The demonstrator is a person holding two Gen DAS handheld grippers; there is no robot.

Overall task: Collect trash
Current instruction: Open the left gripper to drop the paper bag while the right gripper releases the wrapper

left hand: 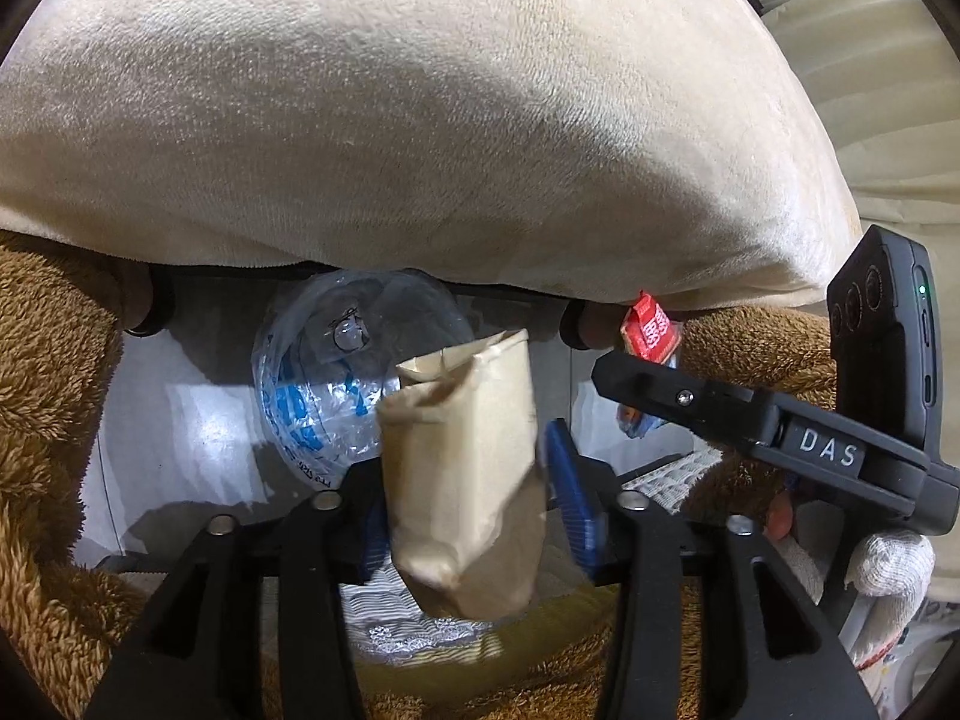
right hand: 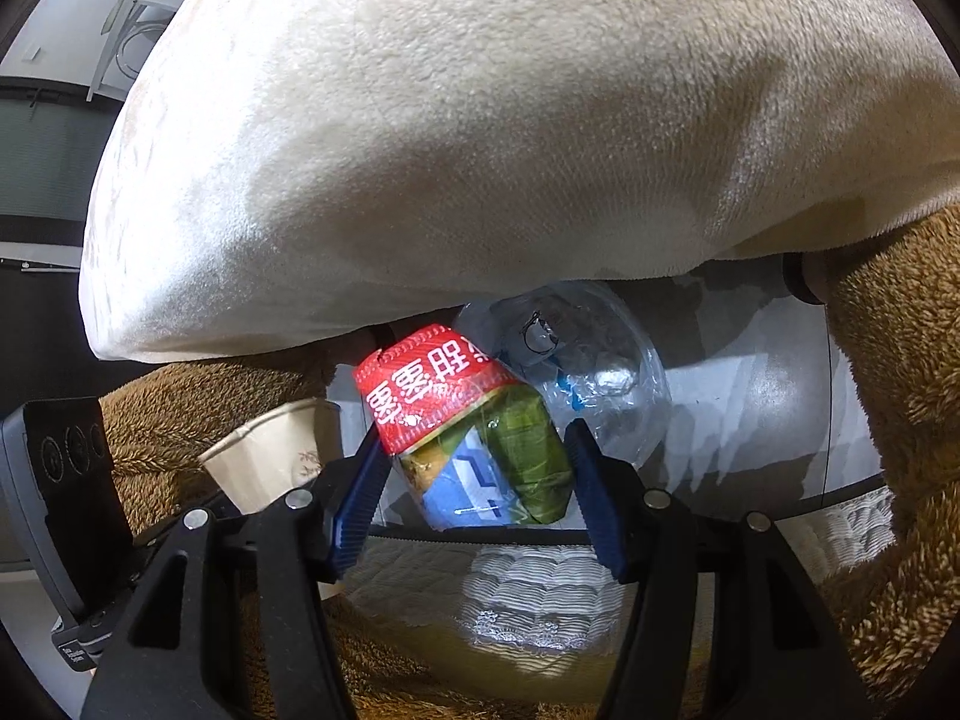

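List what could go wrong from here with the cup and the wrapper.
1. The paper cup sits loose in the left gripper, with a gap at one pad. It may drop and land on the brown plush rather than by the clear bottle.
2. The right gripper pinches only crinkly film of the snack wrapper, which may slip.
3. The two grippers hang close together and could bump.

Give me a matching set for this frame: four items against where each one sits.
Things:
1. paper cup
2. snack wrapper
3. plastic bottle
4. cushion

Places:
A. between the fingers of the right hand-held gripper
B. filling the top of both views
C. between the fingers of the left hand-held gripper
D. lying beyond both, under the cushion's edge

Pairs: 1-C, 2-A, 3-D, 4-B
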